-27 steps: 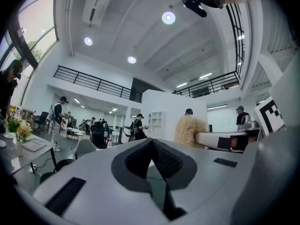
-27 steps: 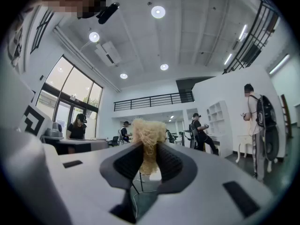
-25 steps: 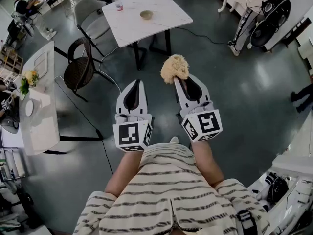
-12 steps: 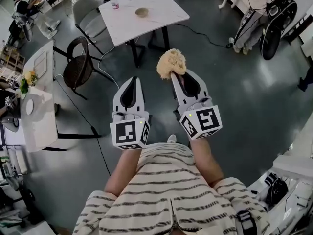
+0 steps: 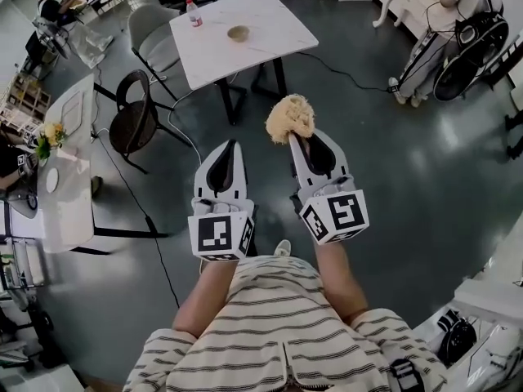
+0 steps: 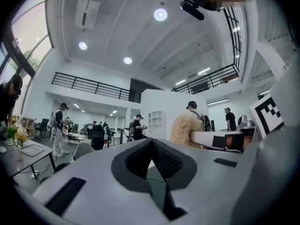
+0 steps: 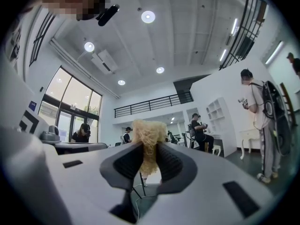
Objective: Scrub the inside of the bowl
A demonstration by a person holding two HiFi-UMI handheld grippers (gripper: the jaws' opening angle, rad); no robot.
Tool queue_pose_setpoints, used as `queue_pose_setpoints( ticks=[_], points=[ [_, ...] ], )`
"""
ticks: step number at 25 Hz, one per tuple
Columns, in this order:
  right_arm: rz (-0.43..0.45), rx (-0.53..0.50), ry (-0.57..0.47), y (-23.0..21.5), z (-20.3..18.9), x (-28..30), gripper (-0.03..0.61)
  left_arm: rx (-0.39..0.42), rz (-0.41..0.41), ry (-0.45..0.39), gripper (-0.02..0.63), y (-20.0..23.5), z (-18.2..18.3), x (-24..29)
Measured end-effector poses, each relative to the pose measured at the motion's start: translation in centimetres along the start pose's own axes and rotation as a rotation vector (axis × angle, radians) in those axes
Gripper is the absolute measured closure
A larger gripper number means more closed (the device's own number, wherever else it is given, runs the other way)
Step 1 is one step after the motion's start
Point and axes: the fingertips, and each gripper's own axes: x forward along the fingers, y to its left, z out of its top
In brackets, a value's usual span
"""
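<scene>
A small tan bowl [image 5: 239, 33] sits on a white table [image 5: 270, 31] far ahead of me, well beyond both grippers. My right gripper [image 5: 296, 137] is shut on a fluffy tan scrubber [image 5: 291, 118], held in the air over the floor. In the right gripper view the scrubber [image 7: 147, 134] sticks up between the dark pads [image 7: 169, 161]. My left gripper [image 5: 228, 145] hangs beside it, shut and empty, with its jaws meeting at the tip [image 6: 151, 143]. The left gripper view also catches the scrubber [image 6: 182, 129] off to its right.
A plastic bottle [image 5: 194, 11] stands at the table's far left corner. Chairs [image 5: 135, 121] stand to the table's left, and a cable [image 5: 163, 243] runs across the grey floor. A long white table [image 5: 69, 178] lies at the left, and people stand around the room's edges.
The head view has shifted slightly, with the table a bit lower in the frame. Both grippers keep their poses, and the right one still holds the scrubber.
</scene>
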Motion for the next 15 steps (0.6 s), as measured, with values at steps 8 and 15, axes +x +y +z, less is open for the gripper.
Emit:
queue_pose_setpoints(
  ticks=[8,15],
  points=[
    [0.015,0.003,0.030,-1.6,-2.1,5.6,0.486,-0.022,0.017,0.005,0.612,3.4,-1.4,5.2],
    [0.012,-0.010,0.037,-4.2,-2.1,14.3,0.486,-0.037,0.008,0.006,0.612,7.9,-1.6,12.9]
  ],
)
